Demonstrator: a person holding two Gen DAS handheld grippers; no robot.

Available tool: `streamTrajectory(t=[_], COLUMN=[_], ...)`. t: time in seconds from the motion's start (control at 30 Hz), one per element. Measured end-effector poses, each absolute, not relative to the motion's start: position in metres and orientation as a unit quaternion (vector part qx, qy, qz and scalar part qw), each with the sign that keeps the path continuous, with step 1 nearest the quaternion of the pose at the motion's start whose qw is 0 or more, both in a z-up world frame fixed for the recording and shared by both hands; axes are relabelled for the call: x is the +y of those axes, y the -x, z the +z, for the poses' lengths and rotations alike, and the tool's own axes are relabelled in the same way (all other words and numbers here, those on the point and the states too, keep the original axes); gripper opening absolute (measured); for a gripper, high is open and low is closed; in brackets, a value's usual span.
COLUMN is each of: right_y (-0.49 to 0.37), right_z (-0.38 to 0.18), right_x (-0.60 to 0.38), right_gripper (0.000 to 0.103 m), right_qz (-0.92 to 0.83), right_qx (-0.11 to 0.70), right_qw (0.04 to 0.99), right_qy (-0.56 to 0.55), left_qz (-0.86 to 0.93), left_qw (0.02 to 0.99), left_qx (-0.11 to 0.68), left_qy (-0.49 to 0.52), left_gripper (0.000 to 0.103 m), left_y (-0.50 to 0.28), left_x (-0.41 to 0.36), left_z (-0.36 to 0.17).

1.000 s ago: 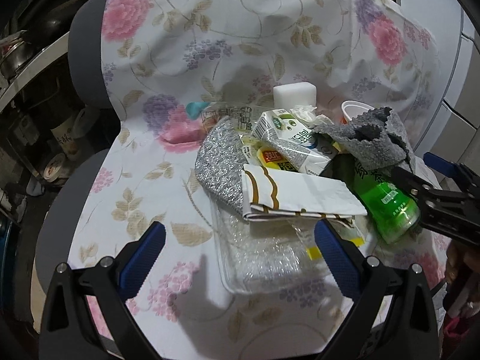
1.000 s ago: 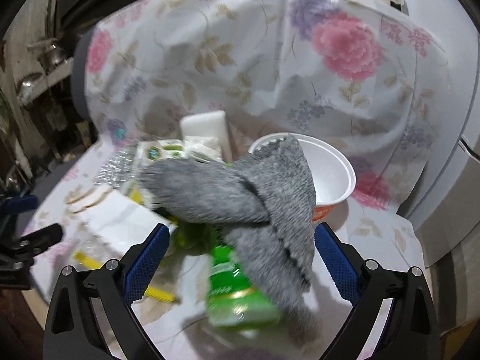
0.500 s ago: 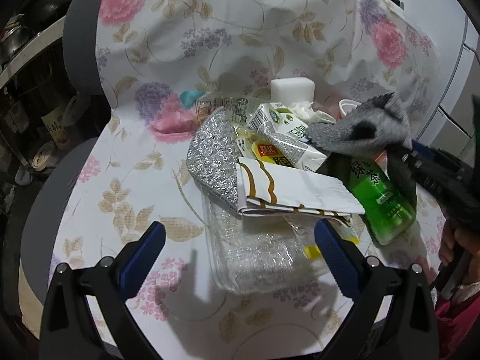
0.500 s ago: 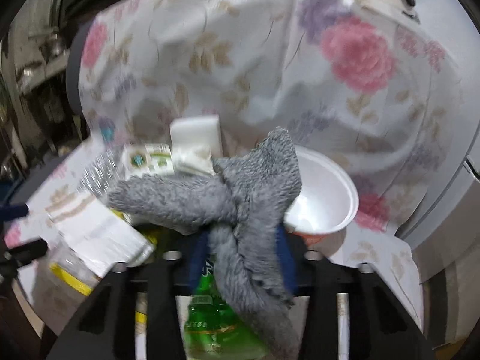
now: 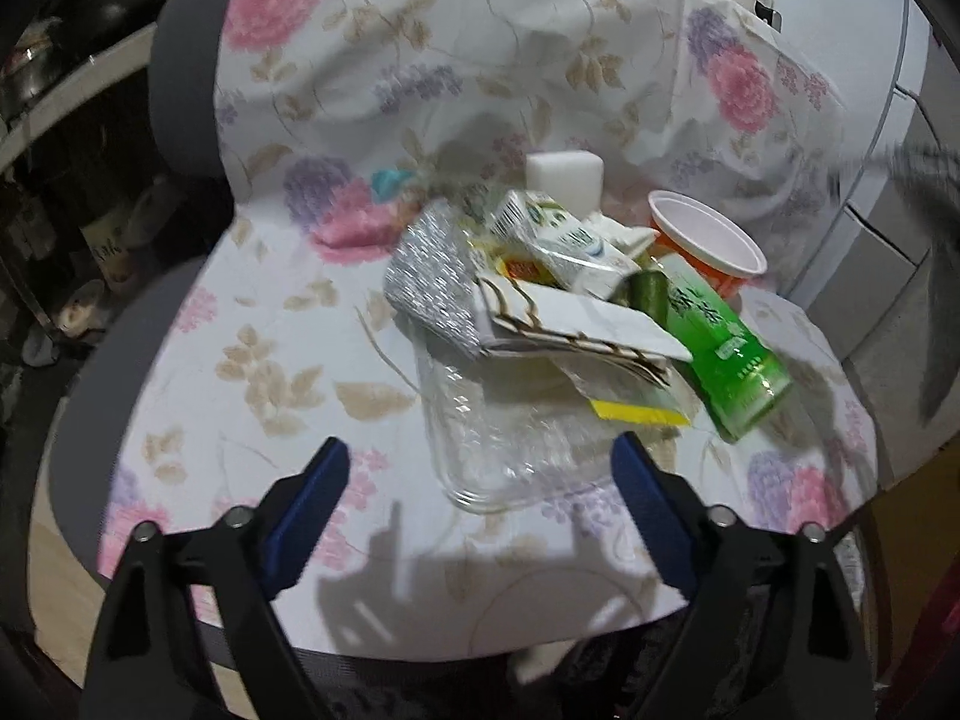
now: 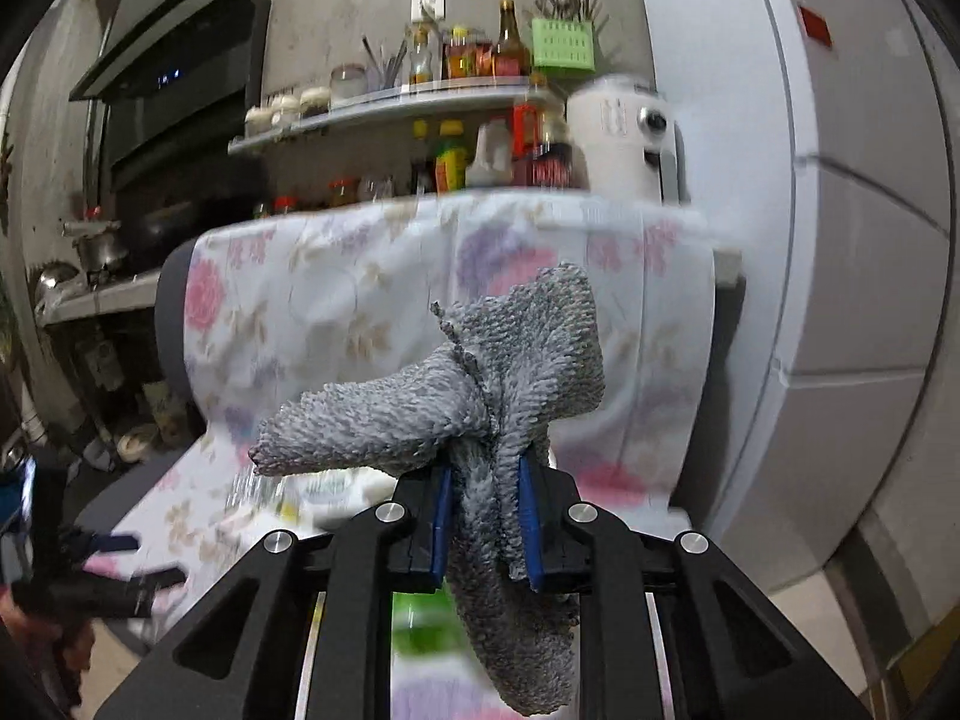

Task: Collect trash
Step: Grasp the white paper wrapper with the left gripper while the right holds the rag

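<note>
- The right gripper (image 6: 483, 519) has just been closing; its jaws now pinch a grey cloth (image 6: 480, 396) by a bunched middle fold, so both ends droop free and it hangs clear of the pile.
- The left gripper (image 5: 480, 495) has jaws wide apart, just narrowing, with nothing between them, aimed down at the clear tray (image 5: 510, 450), probably the next pick.
- The remaining trash sits heaped on a chair (image 5: 180, 90) under a flowered sheet (image 5: 270, 330): folded paper (image 5: 570, 324), a milk carton (image 5: 558, 234), a green bottle (image 5: 720, 354) and a cup (image 5: 708, 240), leaning on one another.
</note>
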State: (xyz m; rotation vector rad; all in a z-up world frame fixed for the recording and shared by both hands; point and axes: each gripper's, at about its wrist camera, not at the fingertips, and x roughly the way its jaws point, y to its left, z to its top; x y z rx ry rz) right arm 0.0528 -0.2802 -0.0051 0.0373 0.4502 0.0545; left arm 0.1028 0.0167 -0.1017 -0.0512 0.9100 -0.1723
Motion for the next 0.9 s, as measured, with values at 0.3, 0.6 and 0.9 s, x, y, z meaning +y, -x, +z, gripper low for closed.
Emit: streamTrajectory(t=[0.3, 0.6, 0.9], right_y=[-0.045, -0.059, -0.065], right_z=[-0.051, -0.068, -0.067], right_x=[-0.274, -0.272, -0.266], right_gripper=[0.020, 0.021, 0.022], right_qz=[0.035, 0.039, 0.042], right_qx=[0.273, 0.299, 0.300], right_qw=[0.961, 0.953, 0.953], right_qy=[-0.011, -0.009, -0.007], left_qz=[-0.113, -0.122, -0.149], left_qw=[0.891, 0.847, 0.860], left_qx=[0.431, 0.482, 0.453], left_qy=[0.083, 0.188, 0.185], left_gripper=[0.066, 0.060, 0.011], left_y=[-0.144, -0.189, -0.183], left_x=[0.006, 0.024, 0.019], left_z=[-0.100, -0.130, -0.113])
